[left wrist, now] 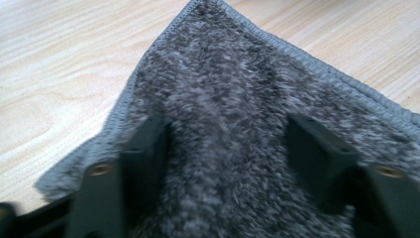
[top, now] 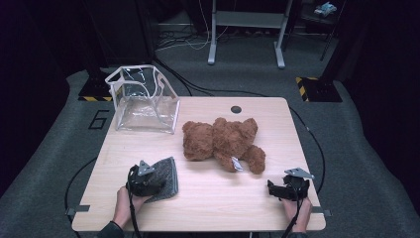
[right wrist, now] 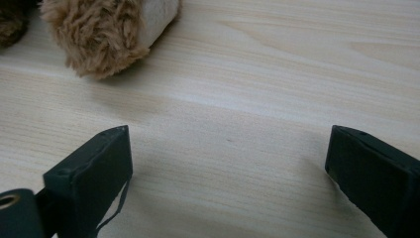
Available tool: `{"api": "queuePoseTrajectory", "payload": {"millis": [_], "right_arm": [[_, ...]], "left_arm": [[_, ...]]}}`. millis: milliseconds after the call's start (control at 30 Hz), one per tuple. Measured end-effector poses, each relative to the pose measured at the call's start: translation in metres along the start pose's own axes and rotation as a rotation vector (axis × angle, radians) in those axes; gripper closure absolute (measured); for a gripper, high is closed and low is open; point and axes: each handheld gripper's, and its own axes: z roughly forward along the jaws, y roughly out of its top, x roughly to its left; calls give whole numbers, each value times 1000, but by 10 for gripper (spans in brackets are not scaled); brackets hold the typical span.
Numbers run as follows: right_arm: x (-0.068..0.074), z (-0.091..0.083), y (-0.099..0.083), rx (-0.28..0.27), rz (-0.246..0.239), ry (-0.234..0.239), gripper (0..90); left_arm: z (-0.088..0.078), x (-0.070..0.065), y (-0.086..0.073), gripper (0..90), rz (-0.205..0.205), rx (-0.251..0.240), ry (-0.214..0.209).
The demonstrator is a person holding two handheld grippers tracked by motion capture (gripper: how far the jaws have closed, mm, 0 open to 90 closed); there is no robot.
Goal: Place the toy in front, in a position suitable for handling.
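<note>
A grey fleecy cloth point(top: 167, 171) point(left wrist: 223, 74) with a stitched hem lies on the wooden table point(top: 213, 198) at the front left. My left gripper point(top: 156, 182) point(left wrist: 228, 144) rests on its near edge. The two black jaws are sunk into the pile with a raised fold of cloth pinched between them. A brown teddy bear point(top: 223, 141) lies on its side mid-table. My right gripper point(top: 271, 189) point(right wrist: 228, 148) sits low at the front right, open, with bare wood between its fingers. The bear's furry foot point(right wrist: 106, 34) is a short way ahead of it.
A clear plastic bag point(top: 143, 99) with white trim stands open at the table's back left corner. A round cable hole point(top: 236, 109) is at the back edge. Cables trail from both grippers off the front edge.
</note>
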Motion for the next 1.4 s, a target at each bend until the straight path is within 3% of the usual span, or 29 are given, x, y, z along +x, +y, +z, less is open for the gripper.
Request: {"api": "queuePoseTrajectory", "payload": {"millis": [200, 400, 533, 633, 833, 1000, 1133, 1400], "right_arm": [[-1, 0, 0, 3, 3, 10, 59], [-2, 0, 0, 0, 13, 16, 63], [-2, 0, 0, -1, 14, 20, 65], [-2, 0, 0, -2, 16, 24, 65], [-2, 0, 0, 0, 22, 22, 66], [-2, 0, 0, 1, 19, 21, 66], [-2, 0, 0, 1, 15, 20, 67], [-1, 0, 0, 1, 13, 17, 67]], "left_arm": [[-4, -3, -3, 680, -21, -42, -20], [-8, -2, -3, 727, -35, -61, -36], [-11, -5, -2, 741, -51, -90, -67], [-15, -9, 1, 744, -39, -100, -101], [-26, -26, 12, 743, -21, -138, -186], [-25, -38, 19, 742, 2, -136, -236], [-16, -56, 26, 741, 35, -127, -292], [6, -98, 38, 736, 127, -90, -356]]}}
